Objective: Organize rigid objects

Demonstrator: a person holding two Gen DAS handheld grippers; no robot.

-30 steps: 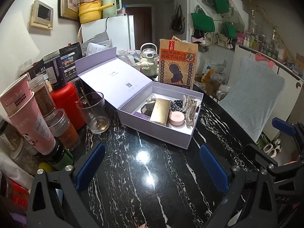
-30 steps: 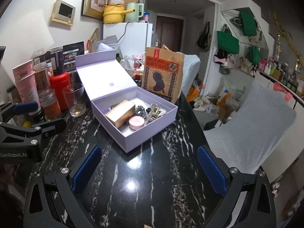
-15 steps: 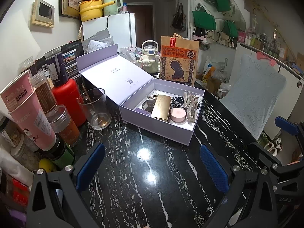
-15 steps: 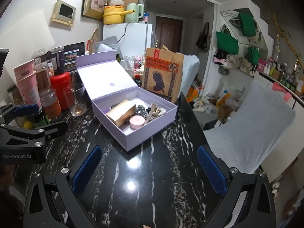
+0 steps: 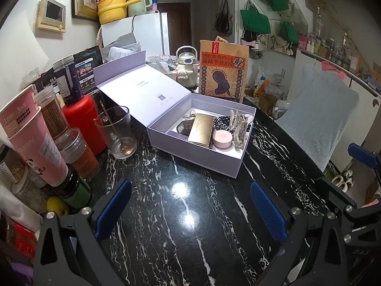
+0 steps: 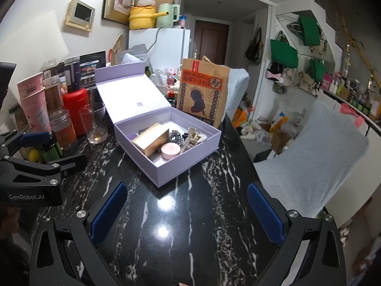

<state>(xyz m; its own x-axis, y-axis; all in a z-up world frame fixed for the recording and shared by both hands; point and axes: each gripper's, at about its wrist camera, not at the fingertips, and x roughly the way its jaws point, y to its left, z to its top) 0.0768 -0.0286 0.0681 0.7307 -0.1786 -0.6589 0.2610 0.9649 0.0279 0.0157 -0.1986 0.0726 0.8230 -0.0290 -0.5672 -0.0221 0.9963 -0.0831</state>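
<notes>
A lilac gift box (image 5: 197,153) (image 6: 152,169) stands on the black marble table (image 5: 190,214) with its lid (image 5: 140,95) (image 6: 133,97) folded back to the left. Inside lie a gold case (image 5: 201,130) (image 6: 151,141), a round pink tin (image 5: 222,138) (image 6: 170,150), a cream hair claw (image 5: 238,125) (image 6: 195,138) and dark beads (image 6: 176,135). My left gripper (image 5: 190,207) hangs open over bare table in front of the box, holding nothing. Further right my right gripper (image 6: 187,212) is likewise open and holding nothing.
Left of the box stand a drinking glass (image 5: 116,132) (image 6: 94,124), a red bottle (image 5: 83,121), pink paper cups (image 5: 31,138) and several jars. A brown printed paper bag (image 5: 222,70) (image 6: 202,93) stands behind the box. A chair with a pale blue cover (image 6: 307,164) is at the right table edge.
Both grippers have drawn back slightly from the box, which now sits a little further off and higher in each view. Nothing was taken hold of or let go.
</notes>
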